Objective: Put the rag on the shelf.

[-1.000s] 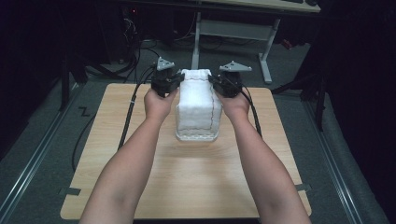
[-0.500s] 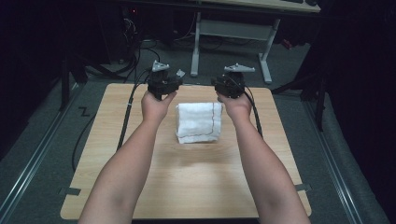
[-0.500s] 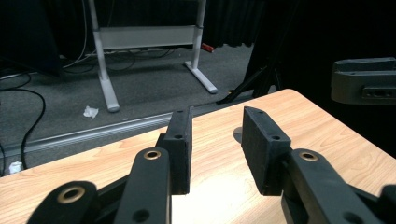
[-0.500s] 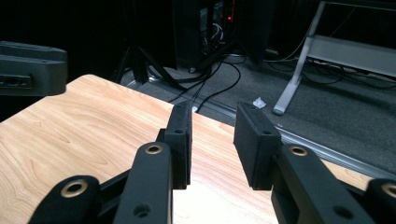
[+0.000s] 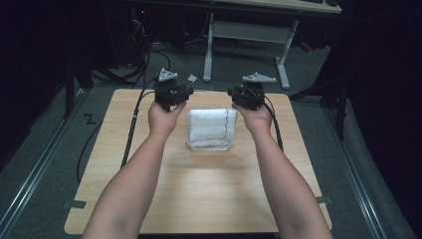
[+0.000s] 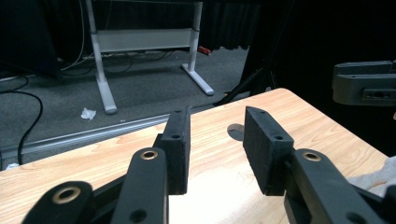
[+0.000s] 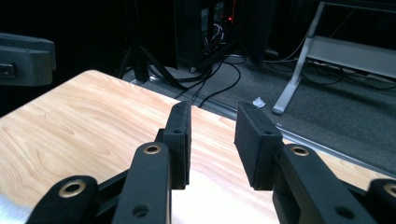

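Observation:
A folded white towel (image 5: 211,128) with a thin red stripe lies flat on the wooden table (image 5: 199,194), a little beyond its middle. My left gripper (image 5: 171,91) hovers just past the towel's far left corner, and my right gripper (image 5: 247,93) just past its far right corner. In the left gripper view the two black jaws (image 6: 217,126) stand open over bare wood, with a corner of the towel (image 6: 373,177) at the right edge. In the right gripper view the jaws (image 7: 212,119) are open too, nothing between them, with the towel's edge (image 7: 8,207) at the bottom left.
The table's far edge (image 5: 199,90) lies just beyond both grippers. Past it are grey carpet, a white desk frame (image 5: 210,50), floor cables (image 5: 144,59) and a paper scrap (image 5: 192,77). Gripper cables (image 5: 132,124) trail over the table's left and right sides.
A second ago both grippers held the towel's far edge, lifted. They have let go, the towel has dropped flat and folded, and the grippers have spread slightly apart.

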### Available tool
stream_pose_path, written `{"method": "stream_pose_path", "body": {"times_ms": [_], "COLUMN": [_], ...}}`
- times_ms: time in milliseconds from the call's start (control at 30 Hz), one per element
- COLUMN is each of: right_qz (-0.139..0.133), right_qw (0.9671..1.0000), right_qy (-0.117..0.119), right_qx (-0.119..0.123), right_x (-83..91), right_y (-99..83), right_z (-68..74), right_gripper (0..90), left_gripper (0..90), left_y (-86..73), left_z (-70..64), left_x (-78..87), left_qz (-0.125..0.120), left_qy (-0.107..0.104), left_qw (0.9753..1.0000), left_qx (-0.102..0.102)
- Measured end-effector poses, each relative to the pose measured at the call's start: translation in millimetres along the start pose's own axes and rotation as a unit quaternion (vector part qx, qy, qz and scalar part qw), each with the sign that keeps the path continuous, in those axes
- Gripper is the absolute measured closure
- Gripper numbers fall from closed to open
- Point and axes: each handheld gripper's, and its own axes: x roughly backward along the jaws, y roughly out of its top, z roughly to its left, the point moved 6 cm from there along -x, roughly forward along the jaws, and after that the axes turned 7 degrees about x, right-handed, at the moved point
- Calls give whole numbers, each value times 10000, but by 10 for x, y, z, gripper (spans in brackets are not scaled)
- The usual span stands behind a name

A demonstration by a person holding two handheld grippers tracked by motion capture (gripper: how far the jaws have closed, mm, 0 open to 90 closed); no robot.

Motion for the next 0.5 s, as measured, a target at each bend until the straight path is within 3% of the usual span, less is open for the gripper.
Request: {"method": "stream_pose_path", "body": {"times_ms": [200, 333, 500], "right_qz": [-165, -162, -302], "right_qw": [9998, 9996, 9990], "right_qy": [55, -9, 0], "right_qx": [77, 209, 336], "right_x": [263, 412, 594], "right_y": [-45, -98, -170], "right_z": [65, 105, 205], "right_gripper": [602, 584, 564], "left_gripper": [606, 595, 566], "left_y": [-115, -200, -285], "left_z": [-36, -44, -126], "left_x": [207, 313, 531], "left_qz": [-37, 8, -71], "left_qy": [38, 266, 102], "left_qw": [9998, 9991, 9994], "left_qx": [-215, -323, -334]}}
